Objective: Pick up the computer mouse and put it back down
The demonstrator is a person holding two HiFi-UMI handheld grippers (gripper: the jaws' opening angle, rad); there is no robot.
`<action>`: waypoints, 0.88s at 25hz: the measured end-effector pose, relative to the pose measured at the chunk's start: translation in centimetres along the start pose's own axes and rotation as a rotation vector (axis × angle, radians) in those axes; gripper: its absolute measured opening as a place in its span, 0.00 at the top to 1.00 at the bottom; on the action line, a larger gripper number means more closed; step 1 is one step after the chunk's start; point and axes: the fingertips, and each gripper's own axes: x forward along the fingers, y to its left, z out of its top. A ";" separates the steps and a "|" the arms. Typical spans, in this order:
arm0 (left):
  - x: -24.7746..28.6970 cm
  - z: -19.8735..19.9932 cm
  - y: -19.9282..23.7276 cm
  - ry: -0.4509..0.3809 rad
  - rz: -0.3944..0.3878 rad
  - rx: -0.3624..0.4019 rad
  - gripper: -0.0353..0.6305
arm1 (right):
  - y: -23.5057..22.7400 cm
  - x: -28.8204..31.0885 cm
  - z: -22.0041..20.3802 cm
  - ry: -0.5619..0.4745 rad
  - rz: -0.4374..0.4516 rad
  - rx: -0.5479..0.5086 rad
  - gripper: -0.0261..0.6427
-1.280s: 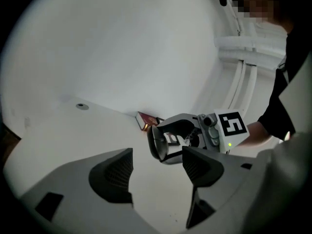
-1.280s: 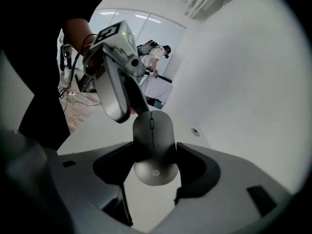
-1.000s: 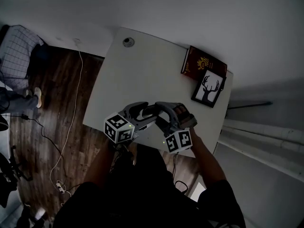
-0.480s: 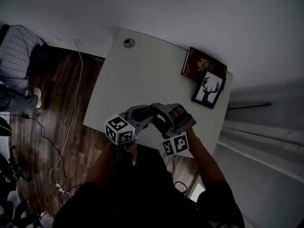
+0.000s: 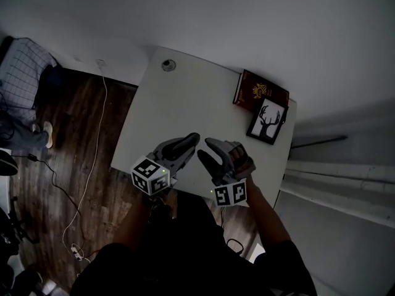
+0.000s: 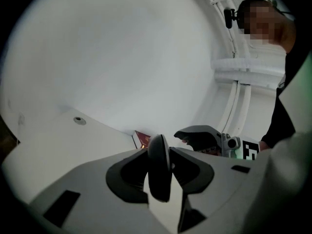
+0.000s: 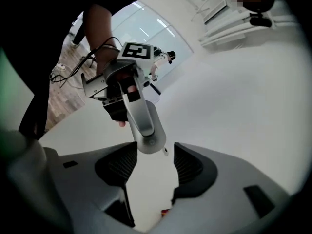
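Observation:
In the left gripper view a dark computer mouse (image 6: 159,175) stands edge-on between the pads of my left gripper (image 6: 159,167), which is shut on it and holds it above the white table (image 5: 185,97). In the head view the left gripper (image 5: 190,142) hides the mouse. My right gripper (image 5: 207,152) hovers just to its right, a small gap between the two. Its jaws are closing, and nothing is between them in the right gripper view (image 7: 155,167), where the left gripper (image 7: 141,126) shows beyond the jaws.
A red book (image 5: 261,91) and a framed deer picture (image 5: 270,121) lie at the table's far right corner. A round grommet (image 5: 168,65) sits at the far left edge. Cables trail over the wooden floor (image 5: 80,147) to the left.
The two grippers, which overlapped low over the table's near edge, have risen and drawn apart. The left gripper has come up with the mouse.

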 end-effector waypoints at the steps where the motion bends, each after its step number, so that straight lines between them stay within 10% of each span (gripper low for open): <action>1: -0.5 0.4 -0.1 -0.009 0.019 0.026 0.75 | -0.4 -0.2 0.1 0.005 -0.015 0.033 0.63; 4: -1.9 1.3 -0.6 -0.029 0.074 0.111 0.75 | -1.8 -0.8 -0.1 0.050 -0.072 0.137 0.92; 12: -6.7 2.4 -2.8 -0.104 0.149 0.155 0.75 | -3.6 -2.9 -0.4 0.135 -0.252 0.628 0.93; 22: -13.0 3.4 -6.5 -0.201 0.238 0.272 0.75 | -1.2 -8.4 7.3 0.026 -0.383 0.781 0.93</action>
